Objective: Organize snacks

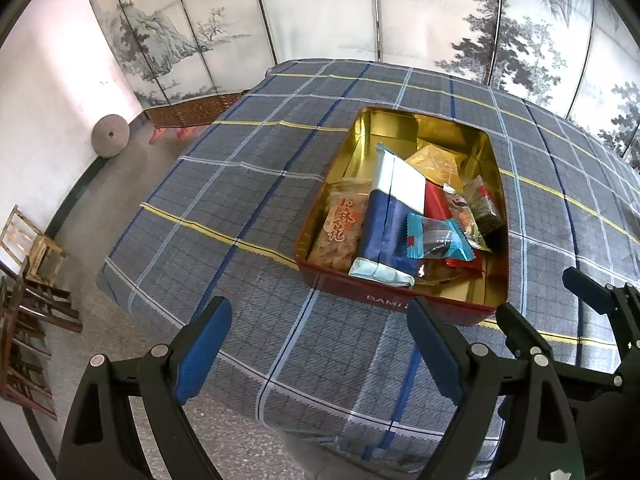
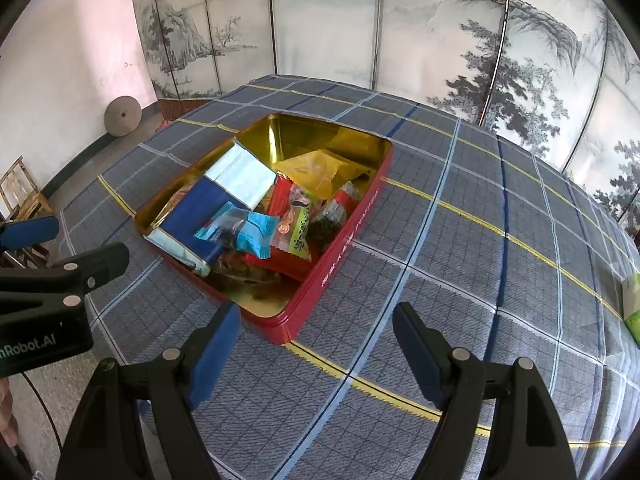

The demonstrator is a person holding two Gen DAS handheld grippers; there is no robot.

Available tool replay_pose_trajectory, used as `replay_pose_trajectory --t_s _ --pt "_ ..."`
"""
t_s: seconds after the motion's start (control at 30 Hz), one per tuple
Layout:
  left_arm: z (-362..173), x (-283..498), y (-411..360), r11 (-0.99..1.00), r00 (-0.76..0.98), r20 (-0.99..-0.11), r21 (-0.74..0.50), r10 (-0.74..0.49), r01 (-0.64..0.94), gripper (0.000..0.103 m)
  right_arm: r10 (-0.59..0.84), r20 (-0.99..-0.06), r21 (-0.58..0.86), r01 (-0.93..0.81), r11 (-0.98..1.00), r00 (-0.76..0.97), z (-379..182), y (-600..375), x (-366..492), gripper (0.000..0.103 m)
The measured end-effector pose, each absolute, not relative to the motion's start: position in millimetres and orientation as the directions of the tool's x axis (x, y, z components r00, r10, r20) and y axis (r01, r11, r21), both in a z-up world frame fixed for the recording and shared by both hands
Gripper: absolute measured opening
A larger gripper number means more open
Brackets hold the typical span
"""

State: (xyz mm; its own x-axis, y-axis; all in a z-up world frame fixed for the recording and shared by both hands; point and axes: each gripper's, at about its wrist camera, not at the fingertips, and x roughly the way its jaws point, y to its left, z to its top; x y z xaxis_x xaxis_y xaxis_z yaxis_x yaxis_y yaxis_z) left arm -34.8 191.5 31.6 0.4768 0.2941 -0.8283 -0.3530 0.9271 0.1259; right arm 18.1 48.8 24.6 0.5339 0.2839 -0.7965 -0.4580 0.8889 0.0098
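Note:
A red tin [image 1: 400,300] [image 2: 340,256] with a gold inside stands on the checked tablecloth and holds several snack packets. Among them are a long blue and white pack [image 1: 388,220] [image 2: 200,212], a teal wrapped sweet [image 1: 436,238] [image 2: 244,230], a yellow packet [image 1: 434,160] [image 2: 316,170] and a clear bag of fried twists [image 1: 340,228]. My left gripper [image 1: 320,312] hovers open over the cloth just before the tin's near-left corner. My right gripper [image 2: 316,320] is open too, above the tin's near corner, with nothing between its fingers. The right gripper [image 1: 536,292] shows at the lower right of the left wrist view.
A green and white packet [image 2: 632,304] lies at the cloth's right edge. A painted folding screen [image 1: 360,8] stands behind the table. Wooden chairs [image 1: 32,264] and a round millstone [image 1: 110,136] sit on the floor at the left. The table's near edge [image 1: 248,364] drops off below my left gripper.

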Motion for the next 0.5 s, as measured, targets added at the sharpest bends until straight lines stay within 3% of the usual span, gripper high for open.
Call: replay_pose_trajectory --t_s 0.5 --pt "27.3 -31.2 193.6 0.931 0.470 -0.842 0.100 0.267 -0.350 0.087 0.280 -0.802 0.008 -0.460 0.888 0.528 21.9 48.3 20.1 0.080"
